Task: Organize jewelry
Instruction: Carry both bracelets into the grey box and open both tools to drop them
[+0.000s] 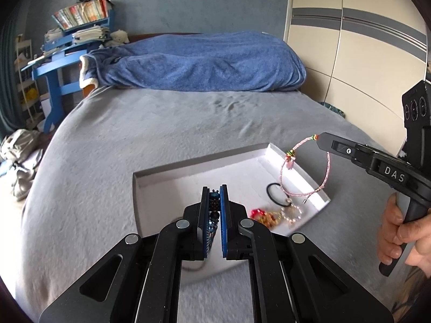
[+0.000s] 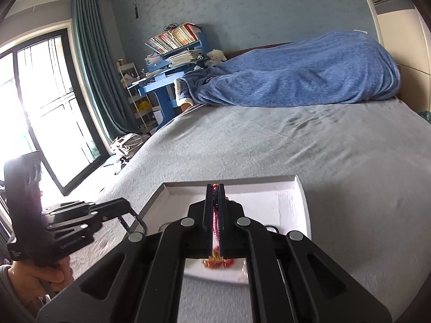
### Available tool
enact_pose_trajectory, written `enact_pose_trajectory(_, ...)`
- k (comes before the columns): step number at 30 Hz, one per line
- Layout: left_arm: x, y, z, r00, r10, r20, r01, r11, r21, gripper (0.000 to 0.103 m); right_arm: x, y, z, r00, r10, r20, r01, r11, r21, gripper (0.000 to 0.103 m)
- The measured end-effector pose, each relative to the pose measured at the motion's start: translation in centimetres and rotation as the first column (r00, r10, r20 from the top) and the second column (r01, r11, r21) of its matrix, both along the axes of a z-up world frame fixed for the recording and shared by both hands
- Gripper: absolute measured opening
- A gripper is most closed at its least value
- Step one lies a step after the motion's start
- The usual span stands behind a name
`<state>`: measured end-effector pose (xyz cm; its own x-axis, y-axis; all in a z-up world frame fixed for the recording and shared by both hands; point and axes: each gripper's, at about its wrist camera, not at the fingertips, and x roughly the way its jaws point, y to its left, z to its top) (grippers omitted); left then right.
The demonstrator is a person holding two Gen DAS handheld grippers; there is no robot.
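The left tongs [image 1: 215, 202] are pressed on a dark beaded bracelet [image 1: 213, 210] with blue stones, which runs lengthwise between the two blue-padded fingers [image 1: 223, 215] and hangs above the near left part of a shallow white tray [image 1: 150, 188]. The right tongs [image 1: 322, 138] are pinching a pink cord bracelet [image 1: 304, 172] at its upper end, next to a small red and green bead; its loop dangles down over the right rim of the tray, with a small pink charm part way along. In the right wrist view the same pink cord [image 2: 215, 215] shows as a thin strand squeezed between the closed fingers, over the tray [image 2: 293, 196]. Inside the tray, to the right of the left tongs, lie a black hair tie [image 1: 277, 195], a pearl bracelet [image 1: 292, 214] and a red and gold bracelet [image 1: 262, 216], the last two blurred and close together near the tray's near right edge. The tray rests on a grey bedspread [image 1: 134, 134]. At the far end of the bed lies a heaped blue blanket [image 1: 204, 62]; to its left stands a blue desk [image 1: 70, 51] piled with books and papers, and to the right a cream wardrobe [image 1: 350, 40].
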<state>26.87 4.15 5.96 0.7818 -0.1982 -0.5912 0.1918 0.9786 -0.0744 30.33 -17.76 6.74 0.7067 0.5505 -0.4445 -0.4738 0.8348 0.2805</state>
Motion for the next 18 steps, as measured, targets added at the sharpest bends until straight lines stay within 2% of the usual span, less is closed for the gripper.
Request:
enact_pose_trajectory(12, 6.5, -0.9, -1.7, 0.999, -0.017, -0.044, 0.018, 0.999, 0.027, 0.008, 5.9, 1.9, -3.0, 0.996, 0.012, -0.085, -0.016, 0.999, -0.051, 0.002)
enact_pose_trajectory(18, 8.4, -1.6, -3.7, 0.994, -0.025, -0.109, 0.031, 0.998, 0.058, 0.008, 7.8, 2.3, -5.0, 0.988, -0.036, -0.149, 0.015, 0.990, -0.140, 0.003)
